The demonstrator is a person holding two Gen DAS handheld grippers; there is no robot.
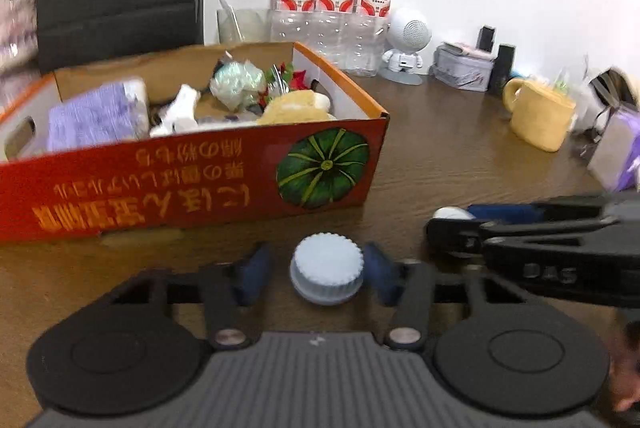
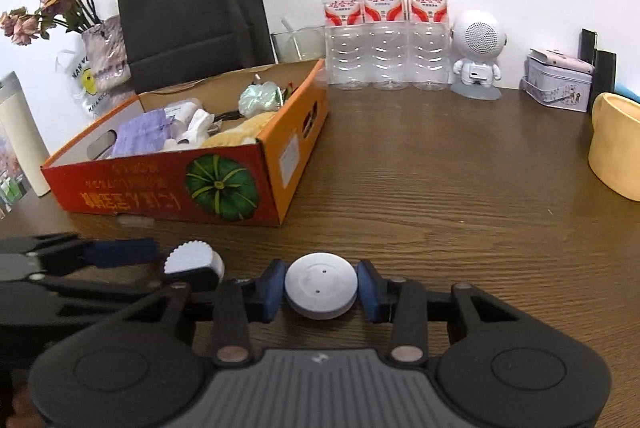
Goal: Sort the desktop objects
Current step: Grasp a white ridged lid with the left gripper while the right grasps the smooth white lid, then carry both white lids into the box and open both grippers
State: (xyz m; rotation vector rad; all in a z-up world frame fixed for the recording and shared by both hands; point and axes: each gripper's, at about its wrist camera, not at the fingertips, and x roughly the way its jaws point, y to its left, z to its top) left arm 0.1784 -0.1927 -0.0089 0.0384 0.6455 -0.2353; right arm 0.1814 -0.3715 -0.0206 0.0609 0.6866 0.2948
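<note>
Left wrist view: left gripper clamped by its blue pads on a ribbed cap, pale blue, small, rigid, judged light; the knurled rim suited a side grip. It sat low over the desk, near the pumpkin box.

Right wrist view: right gripper clamped on a smooth disc, grey-white with two pinholes, judged slippery, held at its edges.

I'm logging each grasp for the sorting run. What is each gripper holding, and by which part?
Left gripper: ribbed white cap, pinched across its rim. Right gripper: smooth white disc, pinched at opposite edges.
</note>
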